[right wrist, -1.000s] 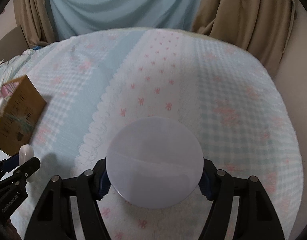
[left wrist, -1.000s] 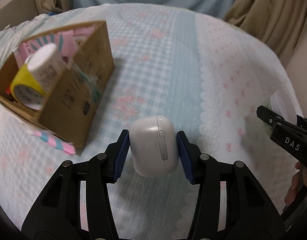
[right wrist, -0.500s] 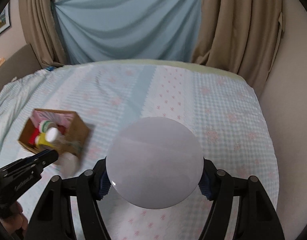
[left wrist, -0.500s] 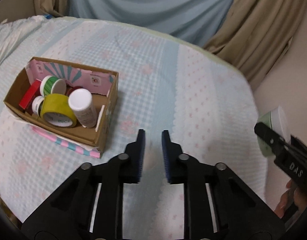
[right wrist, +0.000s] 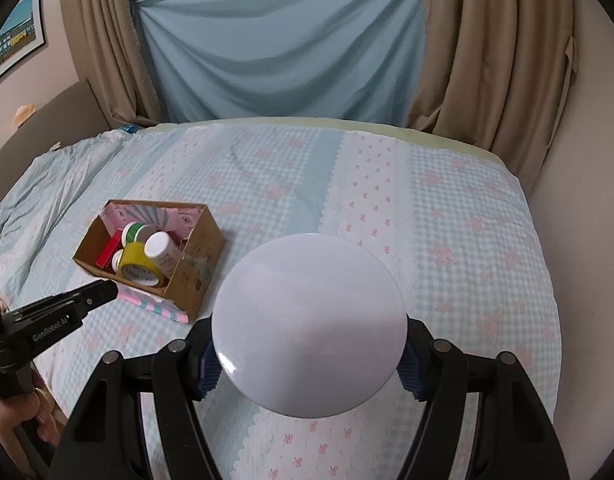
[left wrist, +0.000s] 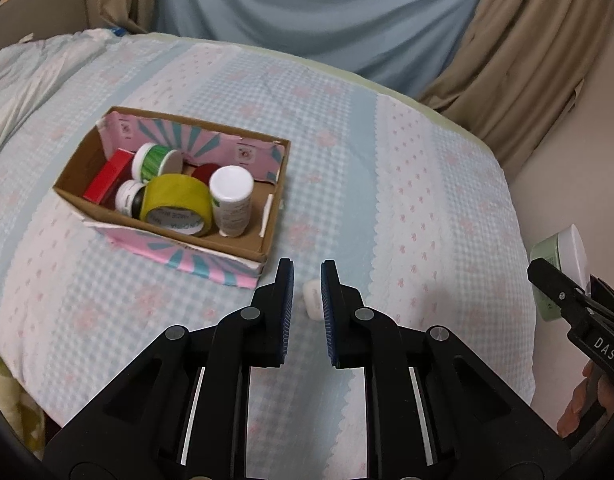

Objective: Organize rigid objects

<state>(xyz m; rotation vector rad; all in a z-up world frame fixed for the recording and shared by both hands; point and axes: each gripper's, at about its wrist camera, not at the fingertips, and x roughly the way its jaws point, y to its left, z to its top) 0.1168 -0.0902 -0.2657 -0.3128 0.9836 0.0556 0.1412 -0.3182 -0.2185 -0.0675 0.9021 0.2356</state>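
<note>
**Holding a white-lidded jar above the bed while the earbud case lies below**

Sitting toward the left of the bed [left wrist: 387, 128], on its blue-and-pink checked cover, is an open cardboard box [left wrist: 267, 216] with pink and teal printed flaps. Inside it, from left to right, are a red box [left wrist: 107, 176], a green-striped jar with a white lid [left wrist: 155, 160], a small dark bottle with a white label [left wrist: 127, 200], a roll of yellow tape [left wrist: 175, 204] and a white-capped bottle [left wrist: 231, 202] standing upright; something dark red [left wrist: 205, 170] shows behind the tape, too hidden to identify.

Just right of the box's near corner, the left hand-held gripper [left wrist: 307, 280] hangs above the cover with its blue-padded fingers [left wrist: 286, 280] drawn close together and nothing between them. A small white earbud case [left wrist: 312, 300] lies on the cover below, seen through the narrow gap, well apart from the pads and outside the box.

Farther right, at the bed's edge, the right hand-held gripper [right wrist: 309, 360] is clamped on a round jar [left wrist: 547, 276] with a pale green body, its wide white lid [right wrist: 309, 324] filling the middle of the right wrist view. The jar is lifted clear of the bed. The person's fingers [left wrist: 579, 404] wrap that gripper's handle.
</note>
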